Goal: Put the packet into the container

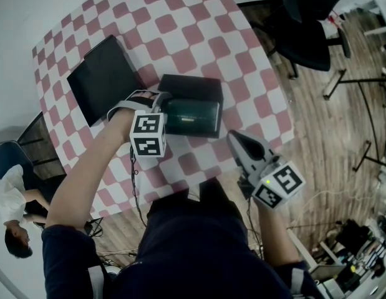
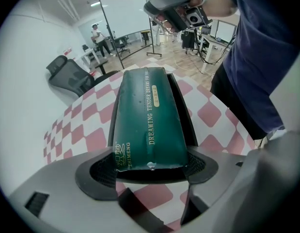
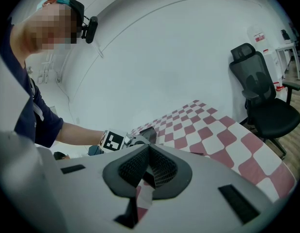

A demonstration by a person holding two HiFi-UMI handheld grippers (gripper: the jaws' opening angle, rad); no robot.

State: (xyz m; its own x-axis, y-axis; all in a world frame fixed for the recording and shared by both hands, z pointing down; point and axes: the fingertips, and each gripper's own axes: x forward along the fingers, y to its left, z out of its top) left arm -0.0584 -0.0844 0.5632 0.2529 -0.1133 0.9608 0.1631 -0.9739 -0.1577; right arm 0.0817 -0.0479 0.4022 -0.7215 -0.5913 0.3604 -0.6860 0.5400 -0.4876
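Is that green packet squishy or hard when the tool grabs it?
Probably a bit squishy: the green packet looks puffy and rounded in the left tool. It runs straight out from the held end without drooping, so it is maybe light and well stuffed. Its shiny wrap may be a bit slippery.

I see a smooth, glossy green packet (image 2: 149, 125), a matt black container (image 1: 190, 87), a checked cloth (image 1: 180, 30), and the left gripper (image 2: 150, 168) in matt grey plastic with rough black pads (image 2: 97, 173).

Packet (image 1: 191, 117) covers container (image 1: 189, 86) opening; black slab (image 1: 105, 76) close left.
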